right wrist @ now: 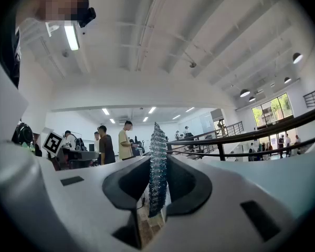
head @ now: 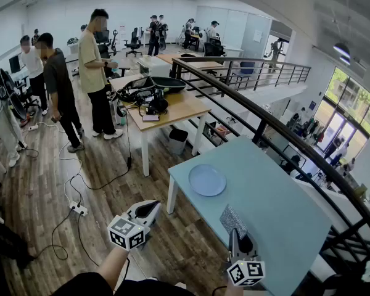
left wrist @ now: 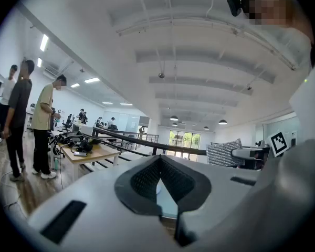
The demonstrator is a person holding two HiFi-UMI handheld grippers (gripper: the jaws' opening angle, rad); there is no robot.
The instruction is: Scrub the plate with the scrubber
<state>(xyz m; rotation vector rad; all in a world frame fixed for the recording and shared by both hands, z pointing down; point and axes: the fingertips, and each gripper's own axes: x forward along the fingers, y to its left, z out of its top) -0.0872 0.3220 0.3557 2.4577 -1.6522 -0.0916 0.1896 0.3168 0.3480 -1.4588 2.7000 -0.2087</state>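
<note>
A round pale blue plate [head: 206, 180] lies flat near the far left corner of the light blue table [head: 277, 214]. My right gripper [head: 235, 232] hovers over the table's near edge, shut on a grey sparkly scrubber [head: 232, 219] that stands upright between its jaws [right wrist: 157, 164]. My left gripper [head: 152, 208] hangs over the floor left of the table, short of the plate. Its jaws meet at the tips with nothing between them [left wrist: 158, 160]. In the left gripper view the scrubber [left wrist: 223, 154] shows at the right.
A black railing [head: 268, 121] runs along the table's far side. Behind stands a wooden table [head: 172, 106] loaded with cables and gear, a bin [head: 177, 140] beside it. Several people [head: 95, 60] stand at the left. A power strip [head: 79, 209] and cables lie on the floor.
</note>
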